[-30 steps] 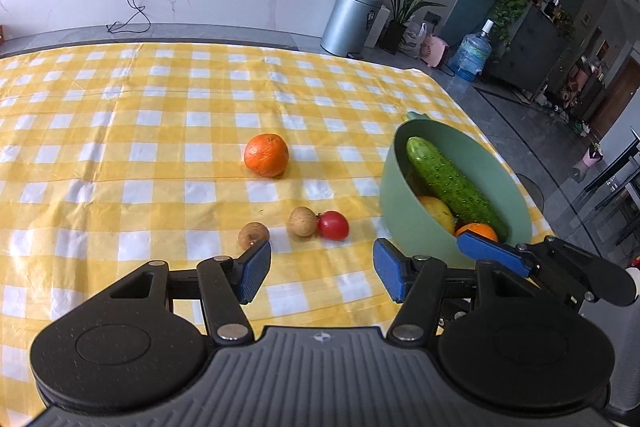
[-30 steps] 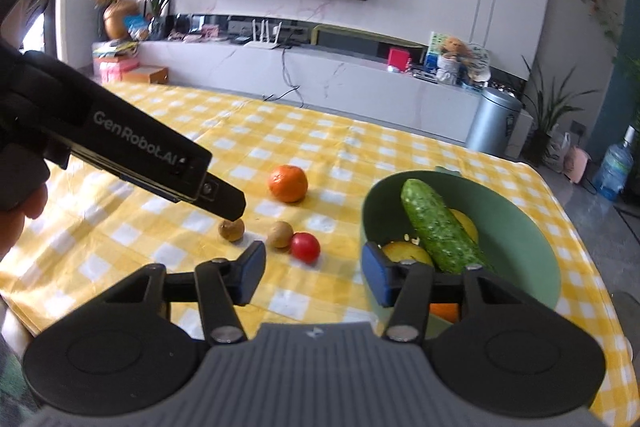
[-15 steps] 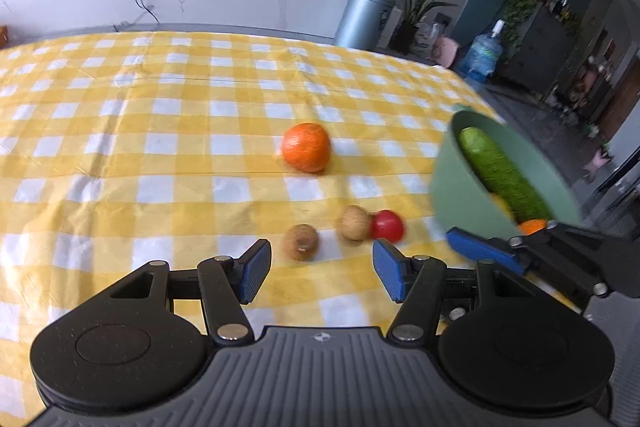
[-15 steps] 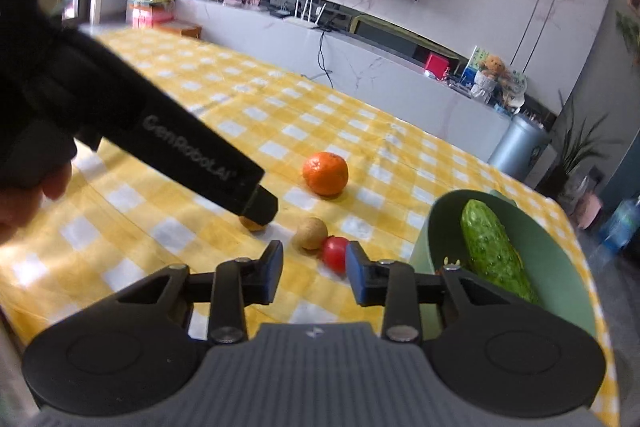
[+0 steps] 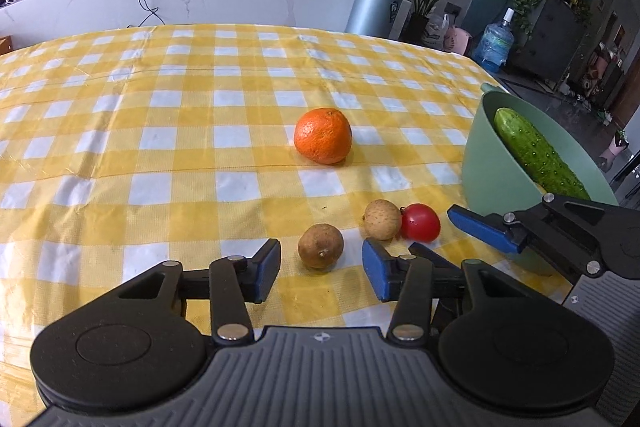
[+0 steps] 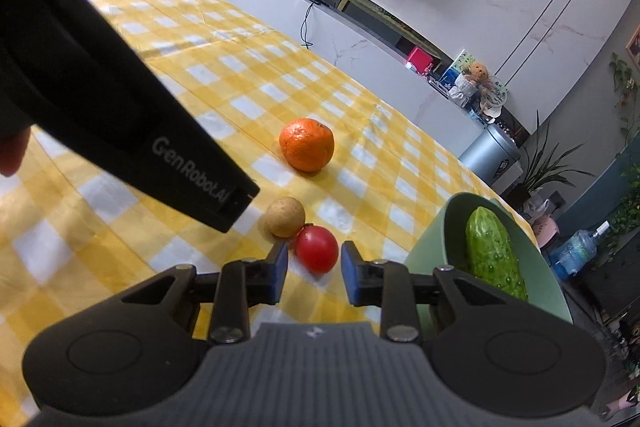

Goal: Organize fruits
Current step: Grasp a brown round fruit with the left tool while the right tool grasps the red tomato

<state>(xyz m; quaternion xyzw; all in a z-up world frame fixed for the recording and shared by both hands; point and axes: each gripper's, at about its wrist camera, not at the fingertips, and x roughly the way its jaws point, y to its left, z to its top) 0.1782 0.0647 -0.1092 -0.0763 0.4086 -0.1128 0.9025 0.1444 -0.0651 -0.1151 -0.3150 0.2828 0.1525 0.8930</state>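
1. Yellow-and-white checked cloth, glossy and slightly creased, covers the worktop (image 5: 168, 131).
2. Left tool (image 5: 320, 269): blue-padded jaws closing, a rough brown round fruit (image 5: 321, 246) between them, pads not yet touching it.
3. Farther back sits a dimpled orange (image 5: 323, 135); to its right and nearer, a paler tan fruit (image 5: 383, 214) touches a smooth red tomato (image 5: 421, 222).
4. Right tool (image 6: 313, 269): jaws closing either side of the tomato (image 6: 317, 249), a slim gap at each pad.
5. At the right edge, a matte green bowl (image 5: 486, 163) holds a bumpy cucumber (image 5: 536, 155).
6. Only the right wrist view shows the left tool's black lettered body and a fingertip (image 6: 14, 157); that body hides the brown fruit there.
7. Only the left wrist view shows the right tool's blue finger (image 5: 482, 229) from the side.
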